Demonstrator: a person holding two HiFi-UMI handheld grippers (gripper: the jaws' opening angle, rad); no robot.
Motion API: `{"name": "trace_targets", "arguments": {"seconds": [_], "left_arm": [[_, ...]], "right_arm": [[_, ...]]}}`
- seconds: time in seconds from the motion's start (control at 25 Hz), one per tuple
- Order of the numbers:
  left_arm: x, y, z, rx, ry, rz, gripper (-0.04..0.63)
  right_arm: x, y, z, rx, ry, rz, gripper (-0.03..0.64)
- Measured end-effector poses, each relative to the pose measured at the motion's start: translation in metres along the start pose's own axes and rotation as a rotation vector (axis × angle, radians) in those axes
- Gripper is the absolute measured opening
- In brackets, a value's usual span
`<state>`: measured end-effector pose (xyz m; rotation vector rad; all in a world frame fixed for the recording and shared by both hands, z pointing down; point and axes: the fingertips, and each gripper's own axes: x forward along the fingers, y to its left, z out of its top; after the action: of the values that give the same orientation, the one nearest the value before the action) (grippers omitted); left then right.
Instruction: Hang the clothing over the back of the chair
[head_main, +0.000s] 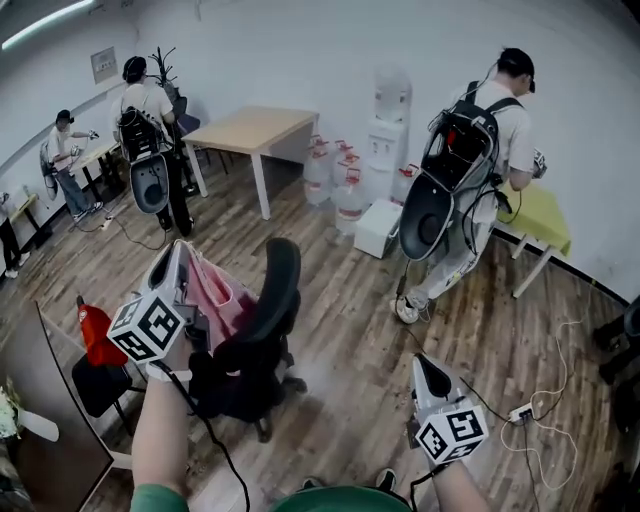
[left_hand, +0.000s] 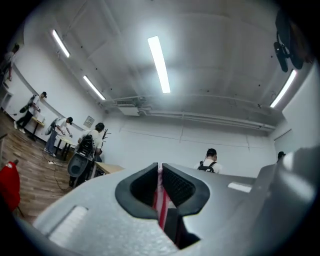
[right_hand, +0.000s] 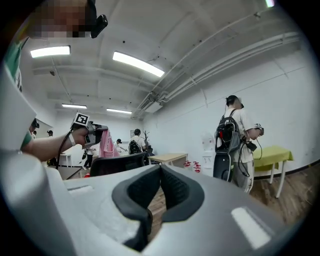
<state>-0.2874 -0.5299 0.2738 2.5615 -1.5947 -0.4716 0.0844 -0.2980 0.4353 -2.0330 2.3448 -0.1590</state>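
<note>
Left tongs (head_main: 184, 256) are clamped on the pink clothing (head_main: 216, 294); in the left gripper view a thin fold of pink and red cloth (left_hand: 161, 199) is pinched between the pads, jaws nearly together. The tongs are raised and tilted a little upward; the clothing hangs from them in the air, just beside the black chair (head_main: 279, 292), on the seat side of its backrest; I can't tell whether the cloth touches the backrest. The chair stands on the wooden floor (head_main: 350, 330), well away from the walls. Right tongs (head_main: 424, 364) are low and off to the side, well apart from the chair; jaws closed on nothing, only floor beyond them.

My read: the clothing is lifted but not yet over the back.

To do it well: keep the pinch firm, since it holds only a thin fold; carry the held edge above the top rim of the backrest, then across to the far side, so the cloth trails over the rim; lower until roughly equal lengths hang on each side; let go only once the rim bears the weight. The chair looks like a swivel type and may turn if pushed, so don't drag hard; the right tongs could steady the backrest or spread the bunched cloth.
</note>
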Motion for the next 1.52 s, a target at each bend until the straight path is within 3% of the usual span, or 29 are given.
{"name": "trace_targets", "arguments": {"seconds": [0.2, 0.4, 0.6, 1.08, 1.28, 1.52], "left_arm": [[0.026, -0.094, -0.011, 0.034, 0.009, -0.109, 0.032], [0.028, -0.151, -0.027, 0.106, 0.037, -0.130, 0.031], [0.028, -0.207, -0.029, 0.101, 0.032, -0.137, 0.031], [0.041, -0.359, -0.036, 0.120, -0.021, -0.272, 0.032], [0.037, -0.392, -0.093, 0.169, 0.032, -0.282, 0.032], [0.018, -0.396, -0.194, 0.146, 0.191, -0.242, 0.032]], "right_arm": [[-0.013, -0.038, -0.006, 0.024, 0.003, -0.002, -0.005], [-0.038, -0.067, -0.003, 0.025, -0.002, 0.003, -0.005], [-0.068, -0.111, 0.004, 0.037, -0.014, -0.014, -0.005], [-0.106, -0.192, 0.005, 0.061, -0.024, -0.015, -0.005], [-0.126, -0.226, 0.007, 0.050, -0.014, -0.035, -0.005], [-0.131, -0.242, 0.001, 0.044, 0.015, -0.031, -0.006]]}}
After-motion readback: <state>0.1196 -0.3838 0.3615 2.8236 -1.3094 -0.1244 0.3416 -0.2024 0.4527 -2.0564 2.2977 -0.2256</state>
